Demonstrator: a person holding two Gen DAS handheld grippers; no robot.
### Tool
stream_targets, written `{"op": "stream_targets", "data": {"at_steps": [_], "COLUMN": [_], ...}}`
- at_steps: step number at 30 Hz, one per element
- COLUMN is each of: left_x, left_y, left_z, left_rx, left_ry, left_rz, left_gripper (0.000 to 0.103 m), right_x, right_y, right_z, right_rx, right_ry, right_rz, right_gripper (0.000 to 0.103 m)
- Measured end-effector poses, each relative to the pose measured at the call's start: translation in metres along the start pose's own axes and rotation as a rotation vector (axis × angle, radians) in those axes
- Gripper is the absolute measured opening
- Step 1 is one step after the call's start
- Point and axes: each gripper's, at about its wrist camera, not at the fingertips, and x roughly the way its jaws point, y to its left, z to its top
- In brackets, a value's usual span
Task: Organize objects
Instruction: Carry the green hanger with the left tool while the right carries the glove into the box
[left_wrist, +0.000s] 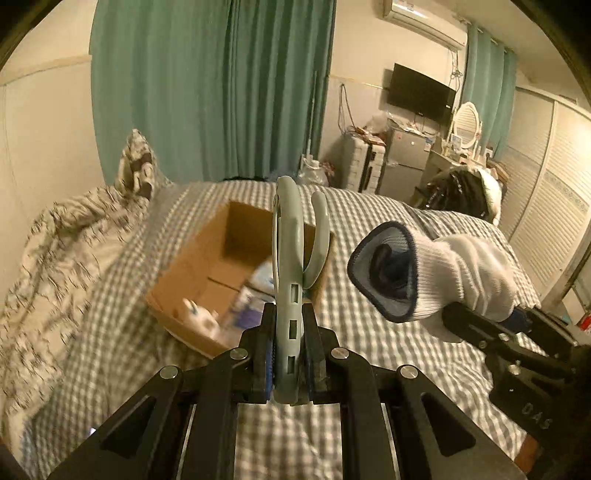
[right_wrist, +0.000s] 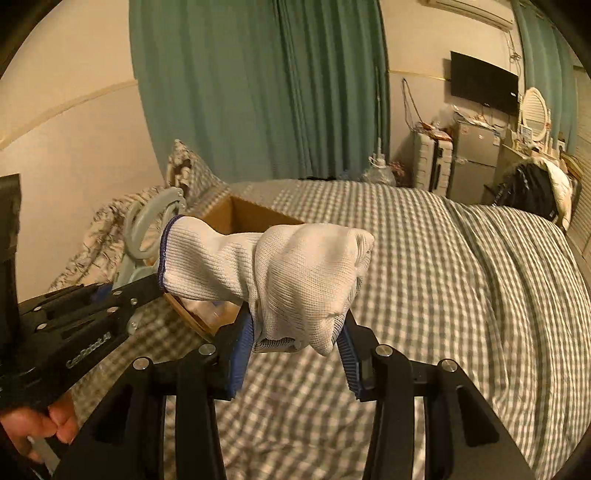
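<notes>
My left gripper (left_wrist: 290, 354) is shut on a pale green plastic clip-like hanger (left_wrist: 288, 258), held upright above the bed, just in front of an open cardboard box (left_wrist: 207, 254). The box holds several small items, blurred. My right gripper (right_wrist: 295, 343) is shut on a white knit glove (right_wrist: 288, 266) with a blue cuff; it also shows in the left wrist view (left_wrist: 436, 273), to the right of the box. In the right wrist view the green hanger (right_wrist: 147, 221) and the box (right_wrist: 255, 218) lie left and behind the glove.
A grey checked bedspread (left_wrist: 369, 229) covers the bed. A patterned duvet and pillow (left_wrist: 74, 251) lie at the left. Green curtains (left_wrist: 207, 85), a suitcase, a small fridge (left_wrist: 406, 151), a TV and a chair with clothes stand beyond the bed.
</notes>
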Motion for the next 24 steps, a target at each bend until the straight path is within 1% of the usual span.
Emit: {"op": "stream_targets", "data": {"at_steps": [3, 6, 9, 13, 17, 21, 24], "left_x": [0.008, 0.023, 0.043, 0.075, 0.107, 0.139, 0.158], "left_y": [0.008, 0.016, 0.024, 0.030, 0.033, 0.037, 0.043], "left_z": [0.013, 0.025, 0.037, 0.051, 0.054, 0.050, 0.045], "left_rx": [0.028, 0.028, 0.030, 0.042, 0.048, 0.058, 0.042], "left_ry": [-0.013, -0.006, 0.003, 0.023, 0.056, 0.099, 0.130], "left_rz": [0.037, 0.052, 0.064, 0.068, 0.072, 0.076, 0.071], "left_gripper": [0.012, 0.012, 0.012, 0.012, 0.012, 0.012, 0.012], "right_x": [0.009, 0.019, 0.038, 0.074, 0.118, 0.163, 0.185], "right_y": [0.011, 0.018, 0.024, 0.027, 0.030, 0.032, 0.030], "right_z": [0.022, 0.040, 0.059, 0.081, 0.093, 0.096, 0.094], "right_rx": [-0.024, -0.039, -0.052, -0.060, -0.065, -0.080, -0.074], "right_ry": [-0.017, -0.026, -0.026, -0.007, 0.031, 0.079, 0.096], "right_rz": [0.014, 0.034, 0.038, 0.043, 0.051, 0.041, 0.031], "right_gripper": [0.042, 0.042, 0.042, 0.042, 0.042, 0.042, 0.042]}}
